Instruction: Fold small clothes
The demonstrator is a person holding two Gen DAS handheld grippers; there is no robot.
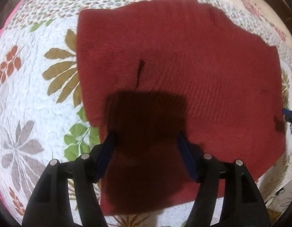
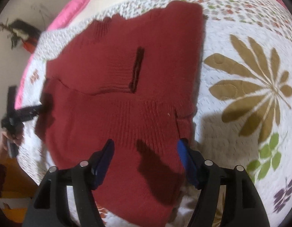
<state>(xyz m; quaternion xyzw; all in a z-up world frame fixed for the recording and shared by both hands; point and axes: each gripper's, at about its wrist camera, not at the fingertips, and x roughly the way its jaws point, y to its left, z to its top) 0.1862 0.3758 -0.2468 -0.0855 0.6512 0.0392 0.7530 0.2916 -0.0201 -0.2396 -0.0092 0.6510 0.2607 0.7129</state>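
Observation:
A dark red knitted garment lies spread flat on a floral quilt. It has a short dark slit near its middle. My left gripper hovers over the garment's near part, open, with nothing between its blue-padded fingers and its shadow on the cloth below. In the right wrist view the same garment shows a fold line and the slit. My right gripper is open above the garment's near edge, empty. The left gripper appears at the garment's left edge, held by a hand.
The quilt stretches wide to the right of the garment, printed with large leaves. A pink sheet borders its far left side. Beyond the bed edge sits a dark object on the floor. The right gripper's tip shows at the garment's right edge.

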